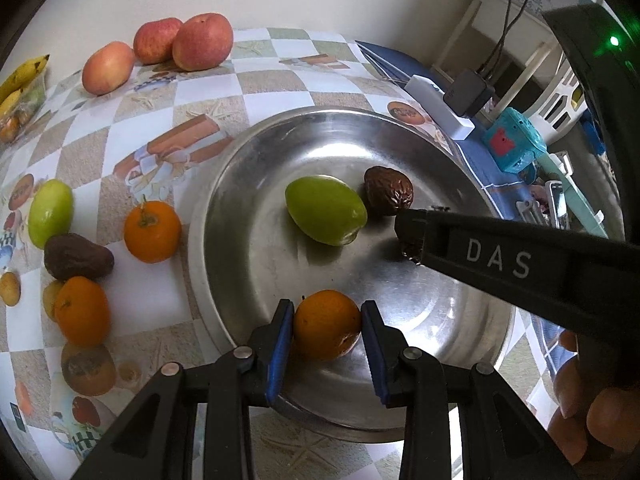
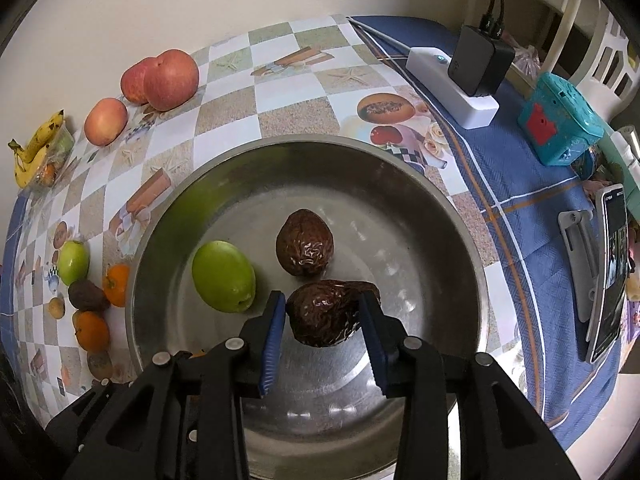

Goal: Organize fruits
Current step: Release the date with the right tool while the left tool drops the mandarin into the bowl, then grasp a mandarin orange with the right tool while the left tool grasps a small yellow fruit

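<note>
Both hand-held grippers are hanging over the steel bowl (image 2: 168, 216), the left (image 1: 327, 322) clamping an orange (image 1: 326, 324) and the right (image 2: 322, 318) a wrinkled brown fruit (image 2: 324, 312), evidently to join the green fruit (image 2: 223, 276) already inside.

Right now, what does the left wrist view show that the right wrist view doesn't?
Only left wrist: an orange held between the left hand-held gripper fingers, and the right tool's arm marked DAS.
Only right wrist: a wrinkled brown fruit clamped in the right hand-held gripper, and a phone on its stand.
Both: the steel bowl holding a green fruit and another brown fruit, and apples at the back.
</note>
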The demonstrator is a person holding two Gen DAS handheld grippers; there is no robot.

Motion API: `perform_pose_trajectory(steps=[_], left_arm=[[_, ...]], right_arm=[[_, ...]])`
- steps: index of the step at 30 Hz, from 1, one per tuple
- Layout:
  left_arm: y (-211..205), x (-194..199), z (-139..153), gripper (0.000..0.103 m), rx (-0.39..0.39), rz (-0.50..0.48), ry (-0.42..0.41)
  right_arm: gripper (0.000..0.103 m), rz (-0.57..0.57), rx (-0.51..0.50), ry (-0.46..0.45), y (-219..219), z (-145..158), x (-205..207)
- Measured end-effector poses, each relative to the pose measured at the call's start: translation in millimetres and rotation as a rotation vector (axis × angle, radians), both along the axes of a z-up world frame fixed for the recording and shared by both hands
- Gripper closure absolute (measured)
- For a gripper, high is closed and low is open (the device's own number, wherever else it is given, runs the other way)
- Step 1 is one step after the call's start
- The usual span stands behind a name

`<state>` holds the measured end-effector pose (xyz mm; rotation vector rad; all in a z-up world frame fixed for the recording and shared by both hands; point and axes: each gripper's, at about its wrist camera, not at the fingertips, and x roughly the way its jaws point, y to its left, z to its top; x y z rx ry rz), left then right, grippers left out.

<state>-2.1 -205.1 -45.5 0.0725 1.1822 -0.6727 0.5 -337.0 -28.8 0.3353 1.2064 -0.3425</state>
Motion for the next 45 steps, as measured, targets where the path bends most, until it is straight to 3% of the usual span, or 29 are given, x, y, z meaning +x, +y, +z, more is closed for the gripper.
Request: perform_pose_trajectory(steps=[3, 5, 9, 11, 15, 18, 21, 23, 25, 26, 32, 36, 40, 45], left_arm=[[2.1, 1.9, 3.5, 0.062, -0.010, 0.015, 0.007], [4.2, 2.6, 8.0, 0.052, -0.027, 0.018, 0.004], [7.7, 4.9, 17.7, 0.048, -0.060, 0.028, 0.004], [12.0, 7.6, 21.4, 0.042, -0.063, 0.049, 0.012], [26.8, 16.7, 26.8, 0.034, -0.085, 0.123, 0.051], [41.1, 22.3, 32.1, 0.030, -0.086, 0.186, 0.049], [58.2, 28.9, 34.5, 0.028, -0.089, 0.259, 0.064], [70.8, 32.2, 35.1, 0.018, -0.083, 0.314, 0.069], [83.3, 35.5, 35.3, 0.006, -0.065, 0.373, 0.061], [91.5, 36.9, 35.9, 0.000, -0.047, 0.413, 0.048], [134.0, 44.8, 42.7, 0.000, 0.097, 0.569, -0.069], [164.2, 48.4, 48.3, 0.000, 0.133, 0.627, -0.109], [194.0, 51.0, 52.2, 0.000, 0.142, 0.681, -0.155], [228.9, 51.6, 51.4, 0.000, 0.089, 0.722, -0.120]], right_arm=[[0.060, -0.005, 0.010, -0.007, -0.9, -0.2, 0.2], [0.055, -0.014, 0.010, -0.015, -2.6, 2.2, -1.5], [0.053, -0.027, 0.000, -0.039, -5.7, 7.8, -4.1], [0.045, -0.034, 0.000, -0.049, -6.5, 9.7, -4.8], [0.042, -0.038, 0.002, -0.053, -6.8, 10.2, -4.6], [0.026, -0.043, 0.008, -0.053, -6.7, 8.8, -4.7], [0.026, -0.050, 0.013, -0.063, -7.2, 9.8, -5.3], [0.023, -0.053, 0.016, -0.072, -8.0, 10.9, -6.5], [0.008, -0.055, 0.010, -0.080, -7.6, 11.4, -6.9], [0.007, -0.052, 0.006, -0.085, -6.5, 11.9, -6.8], [0.007, 0.001, -0.014, -0.131, 9.3, 16.6, -2.1], [0.007, 0.065, -0.012, -0.168, 28.5, 19.8, 3.8], [0.007, 0.145, 0.011, -0.165, 54.4, 19.3, 12.3], [0.007, 0.254, 0.070, -0.159, 95.8, 22.4, 22.9]])
